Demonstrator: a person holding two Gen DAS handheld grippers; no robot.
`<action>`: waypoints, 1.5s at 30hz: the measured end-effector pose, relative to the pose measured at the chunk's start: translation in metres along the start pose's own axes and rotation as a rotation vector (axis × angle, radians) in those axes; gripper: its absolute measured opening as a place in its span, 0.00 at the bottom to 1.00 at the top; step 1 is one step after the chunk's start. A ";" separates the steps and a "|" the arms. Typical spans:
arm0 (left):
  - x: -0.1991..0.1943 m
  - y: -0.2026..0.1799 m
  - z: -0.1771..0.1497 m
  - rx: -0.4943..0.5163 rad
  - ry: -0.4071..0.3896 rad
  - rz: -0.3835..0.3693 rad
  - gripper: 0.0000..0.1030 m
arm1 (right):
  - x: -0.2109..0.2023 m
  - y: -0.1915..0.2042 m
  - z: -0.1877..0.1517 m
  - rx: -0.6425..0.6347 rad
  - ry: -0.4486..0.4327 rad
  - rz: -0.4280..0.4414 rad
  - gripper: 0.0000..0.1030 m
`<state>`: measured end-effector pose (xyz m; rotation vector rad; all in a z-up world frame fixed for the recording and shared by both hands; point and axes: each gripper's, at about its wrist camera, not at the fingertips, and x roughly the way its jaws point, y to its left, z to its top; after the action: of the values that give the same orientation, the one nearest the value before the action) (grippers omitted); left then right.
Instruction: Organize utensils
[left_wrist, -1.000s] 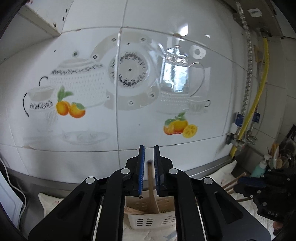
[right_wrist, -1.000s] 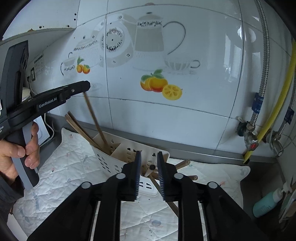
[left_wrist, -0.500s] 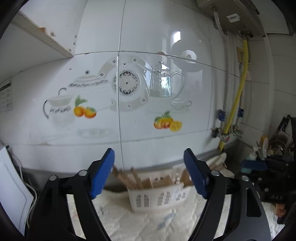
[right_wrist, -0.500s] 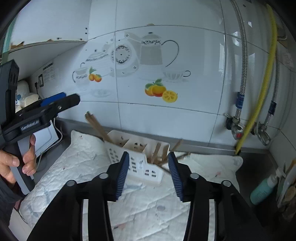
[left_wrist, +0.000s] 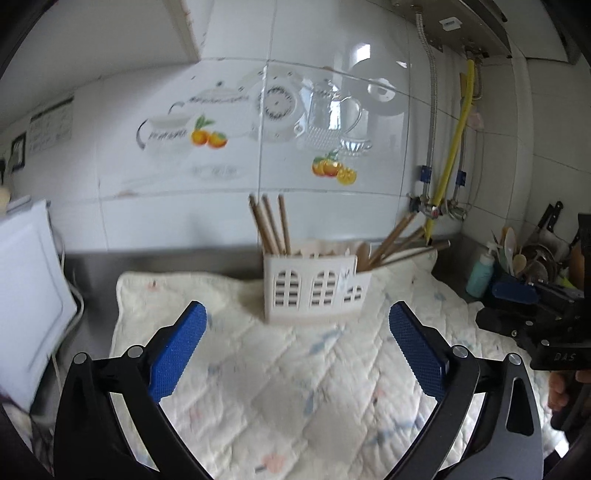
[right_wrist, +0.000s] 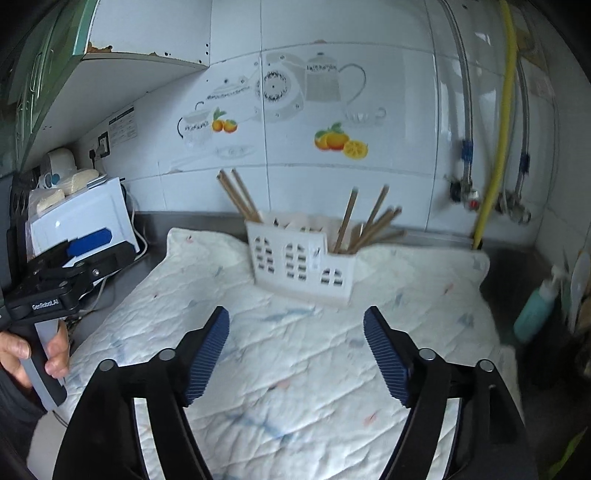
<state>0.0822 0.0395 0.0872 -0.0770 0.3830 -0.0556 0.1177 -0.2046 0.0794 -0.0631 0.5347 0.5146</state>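
opening claws (left_wrist: 297, 328) over quilted cloth (left_wrist: 295, 387)

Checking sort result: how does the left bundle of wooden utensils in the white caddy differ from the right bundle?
Lean: the left bundle stands steep, tipped slightly left; the right bundle splays low to the right, over the caddy edge.
Spread: left bundle handles run close and near parallel; right bundle handles fan apart.
Place: left bundle sits in the caddy's left end, right bundle in its right end.
Shared: both are wooden, handles up, touched by neither gripper.
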 end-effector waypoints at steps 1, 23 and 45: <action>-0.003 0.002 -0.006 -0.011 0.008 -0.003 0.95 | 0.000 0.001 -0.005 0.008 0.003 0.000 0.74; -0.037 0.008 -0.064 -0.045 0.057 0.055 0.95 | -0.020 0.008 -0.071 0.082 0.042 -0.051 0.86; -0.041 0.015 -0.079 -0.033 0.107 0.121 0.95 | -0.031 0.017 -0.080 0.079 0.032 -0.064 0.88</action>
<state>0.0153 0.0527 0.0281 -0.0838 0.4948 0.0665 0.0493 -0.2188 0.0273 -0.0127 0.5820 0.4298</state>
